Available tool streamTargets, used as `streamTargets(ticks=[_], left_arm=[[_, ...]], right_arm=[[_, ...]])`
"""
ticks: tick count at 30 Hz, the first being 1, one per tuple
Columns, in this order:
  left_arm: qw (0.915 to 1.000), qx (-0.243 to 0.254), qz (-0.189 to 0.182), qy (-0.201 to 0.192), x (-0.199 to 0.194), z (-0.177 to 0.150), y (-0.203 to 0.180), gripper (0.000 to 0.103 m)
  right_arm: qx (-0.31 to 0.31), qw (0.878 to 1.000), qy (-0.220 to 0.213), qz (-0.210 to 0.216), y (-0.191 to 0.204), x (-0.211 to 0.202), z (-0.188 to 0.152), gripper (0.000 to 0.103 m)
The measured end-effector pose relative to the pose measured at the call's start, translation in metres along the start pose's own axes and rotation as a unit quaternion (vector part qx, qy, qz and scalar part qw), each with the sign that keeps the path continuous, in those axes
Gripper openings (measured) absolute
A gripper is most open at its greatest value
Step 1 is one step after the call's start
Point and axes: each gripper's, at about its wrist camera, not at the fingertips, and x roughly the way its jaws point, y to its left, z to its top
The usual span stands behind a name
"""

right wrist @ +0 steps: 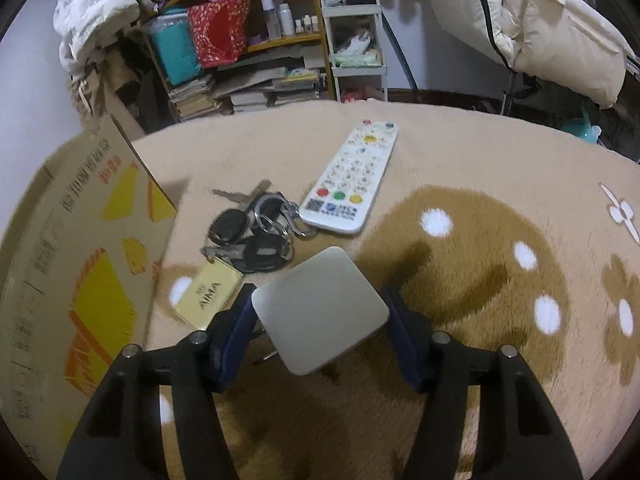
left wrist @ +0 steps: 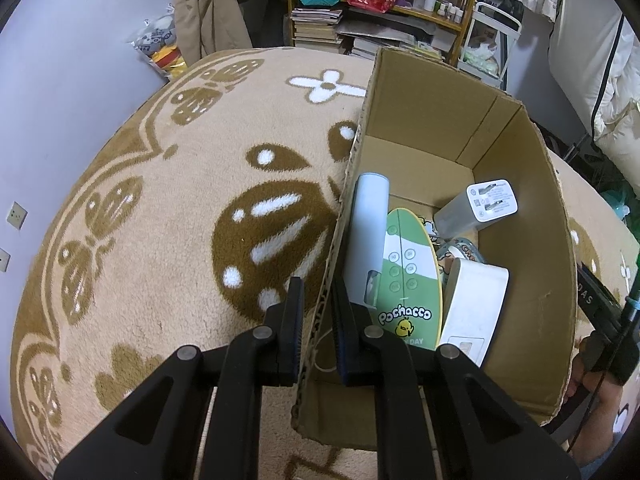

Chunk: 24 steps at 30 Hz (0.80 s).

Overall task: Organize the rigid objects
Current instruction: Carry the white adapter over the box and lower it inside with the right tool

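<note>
My left gripper (left wrist: 318,292) is shut on the near left wall of the cardboard box (left wrist: 532,264), one finger outside and one inside. The box holds a pale blue tube (left wrist: 368,236), a green Pochacco oval (left wrist: 408,280), a white charger (left wrist: 476,210), a white device (left wrist: 474,312) and a tape roll (left wrist: 460,254). My right gripper (right wrist: 320,300) is shut on a flat silver square box (right wrist: 320,308), held above the rug. A white remote (right wrist: 350,178) and a bunch of keys (right wrist: 252,232) with a yellow AIMA tag (right wrist: 208,296) lie on the rug beyond it.
The box's printed outer wall (right wrist: 80,272) stands at the left of the right wrist view. A beige and brown patterned rug (left wrist: 160,208) covers the surface. Shelves with books and bags (right wrist: 240,60), a white cart (right wrist: 356,44) and bedding (right wrist: 560,32) stand behind.
</note>
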Motion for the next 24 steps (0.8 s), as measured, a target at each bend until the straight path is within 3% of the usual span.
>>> streamTargets(ticks=[11,24], left_arm=[[1.0000,0.003,0.005,0.000,0.001,0.000,-0.002,0.012],[1.0000,-0.003,0.003,0.000,0.001,-0.001,-0.002,0.012]], right_arm=[[-0.023,0.997,-0.045,0.060,0.032,-0.040,0.012,0.066],[-0.064,0.981,-0.088,0.161,0.088,-0.096,0.018,0.066]])
